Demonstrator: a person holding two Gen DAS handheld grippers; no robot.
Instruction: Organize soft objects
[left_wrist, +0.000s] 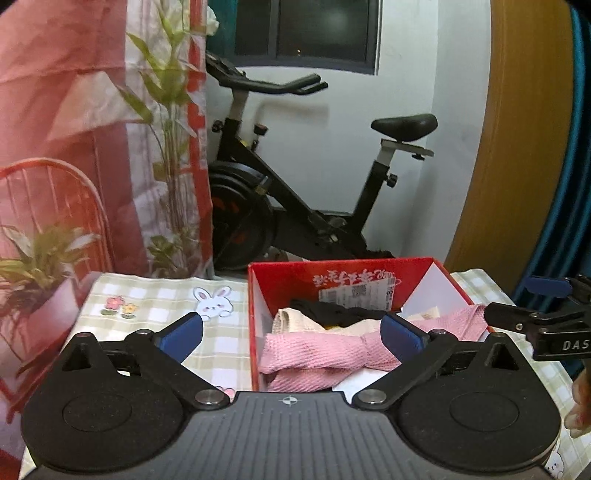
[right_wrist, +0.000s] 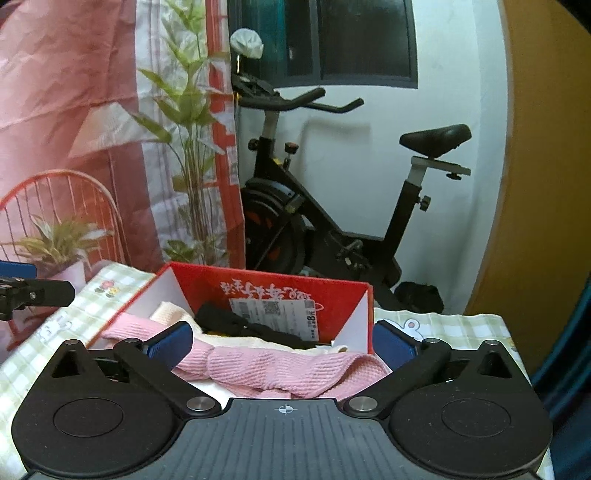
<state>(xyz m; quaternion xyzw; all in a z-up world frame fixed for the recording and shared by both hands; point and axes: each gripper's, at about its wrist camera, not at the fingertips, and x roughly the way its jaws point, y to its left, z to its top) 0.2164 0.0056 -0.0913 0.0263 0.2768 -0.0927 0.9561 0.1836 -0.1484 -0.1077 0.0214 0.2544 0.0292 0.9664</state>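
a pink waffle-weave cloth (left_wrist: 325, 350) lies slumped across the near part of an open red cardboard box (left_wrist: 255, 314), one end trailing over the box's right-hand rim in the left wrist view. beneath and behind it sit a cream cloth (left_wrist: 291, 319) and a black garment (left_wrist: 332, 314), both inside the box, against the far wall where a white printed label (left_wrist: 356, 295) is stuck. the box rests on a tabletop (left_wrist: 155, 295) covered in a green-and-white checked cloth printed with a white rabbit (left_wrist: 213, 301) and small flowers.

the left claw (left_wrist: 291, 334) hangs above the near edge of the box with its blue-padded fingers (left_wrist: 183, 338) spread wide and nothing between them; the pads touch no cloth. the right claw (right_wrist: 282, 345) hangs over the same box from the other side, likewise spread wide and empty, the pink cloth lying below and between its blue pads without contact. the right claw's black frame (left_wrist: 546, 325) also shows at the right edge of the left wrist view, with part of a hand (left_wrist: 580, 402) just below it.

behind the tabletop stand a black exercise bike (left_wrist: 295, 192) against a white wall, a dark window (left_wrist: 325, 29) above it, and a pink-and-red backdrop (left_wrist: 74, 129) printed with leafy plants and a red wire chair. a wooden panel (left_wrist: 517, 147) curves along the right edge.
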